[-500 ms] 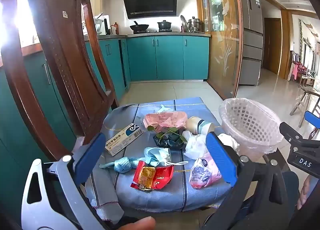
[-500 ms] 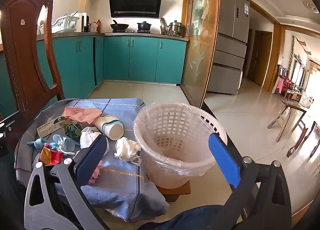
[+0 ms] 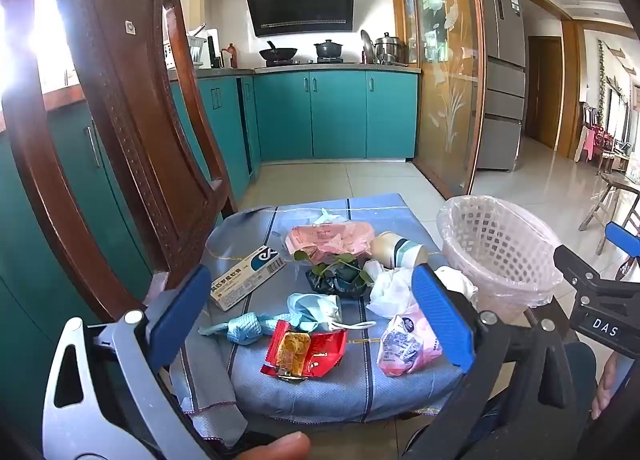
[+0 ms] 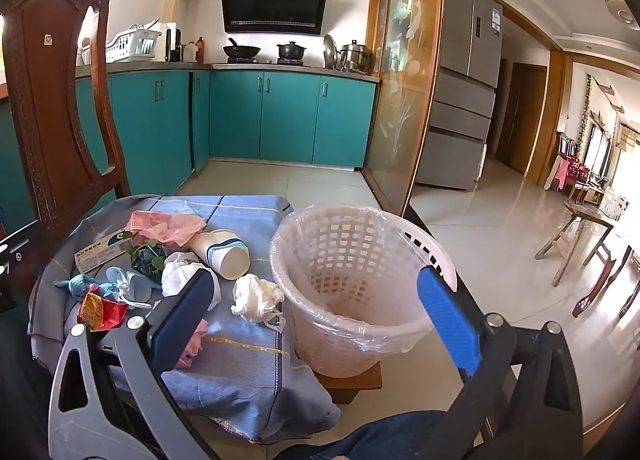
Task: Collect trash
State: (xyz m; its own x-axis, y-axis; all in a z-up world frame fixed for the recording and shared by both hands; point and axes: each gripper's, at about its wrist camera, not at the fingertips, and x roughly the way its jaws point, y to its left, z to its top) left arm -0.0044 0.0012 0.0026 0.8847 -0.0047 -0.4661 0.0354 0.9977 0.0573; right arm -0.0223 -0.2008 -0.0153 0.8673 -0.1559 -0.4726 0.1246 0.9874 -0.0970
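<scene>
Left wrist view: a small table draped in a blue striped cloth (image 3: 360, 384) stands on pale floor tiles in a kitchen with teal cabinets (image 3: 336, 116), a black range hood and a steel fridge (image 3: 502, 72). A carved wooden chair (image 3: 120, 140) rises at the left. Trash lies scattered on the cloth: a red snack wrapper (image 3: 308, 350) nearest, a pink-and-white packet (image 3: 404, 344) to its right, a blue face mask (image 3: 314, 310), a white medicine box (image 3: 248, 276) at the left, crumpled tissue (image 3: 390, 288), a pink bag (image 3: 328, 238) and a tipped paper cup (image 3: 396, 252) farther off. The left hand-held gripper (image 3: 312, 320) hangs over the near edge, jaws wide apart, gripping nothing. A white lined waste basket (image 3: 500, 256) stands at the right. The right blue pad hides part of the packet; a fingertip is cut off at the bottom edge.

Right wrist view: the right hand-held gripper (image 4: 316, 324) is spread open and empty, framing the waste basket (image 4: 352, 296), which sits on a low wooden block just beside the table. A tissue wad (image 4: 256, 296) lies beside it. The left pad covers most of the pink packet.

Compared with half a second ago, both views are practically unchanged.
</scene>
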